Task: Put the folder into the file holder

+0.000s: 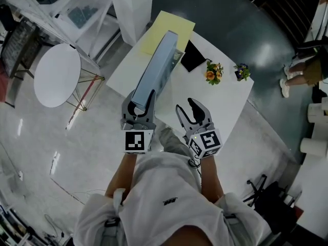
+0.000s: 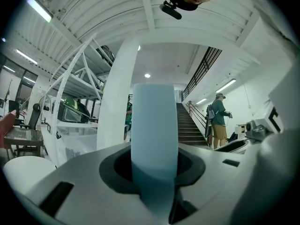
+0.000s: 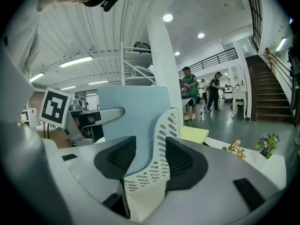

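Both forearms reach forward from the torso, side by side over the near edge of the white rectangular table (image 1: 225, 101). The left gripper (image 1: 139, 105) points up and away. Its jaws are pressed together on the near end of the long light-blue folder (image 1: 156, 68). In the left gripper view the folder's edge (image 2: 154, 125) rises straight out of the closed left gripper (image 2: 152, 170).

The right gripper (image 1: 188, 113) is just beside the left, jaws spread and nothing pinched. In the right gripper view, the gap of the right gripper (image 3: 145, 162) frames the white perforated file holder (image 3: 165, 128) and the folder face (image 3: 131, 111) behind it, both further off.

The folder stands on edge, running diagonally across the table from the left gripper to the file holder (image 1: 178, 56). Its far part is at the holder's perforated side. Cannot tell if it sits fully inside.

On the table:
- A pale yellow sheet (image 1: 169, 27) lies under and beyond the holder.
- A flat black rectangular pad (image 1: 193, 56) is just right of the holder.
- A small pot of orange flowers (image 1: 213, 72) stands right of the pad.
- A small pot of purple flowers (image 1: 242, 72) stands near the orange one.

A round white side table (image 1: 57, 75) is well apart on the left. A white column (image 1: 130, 9) stands behind the table.

A staircase (image 2: 190, 128) with a person in a green shirt (image 2: 218, 118) beside it shows in the background. Nothing lies between the grippers and the holder.
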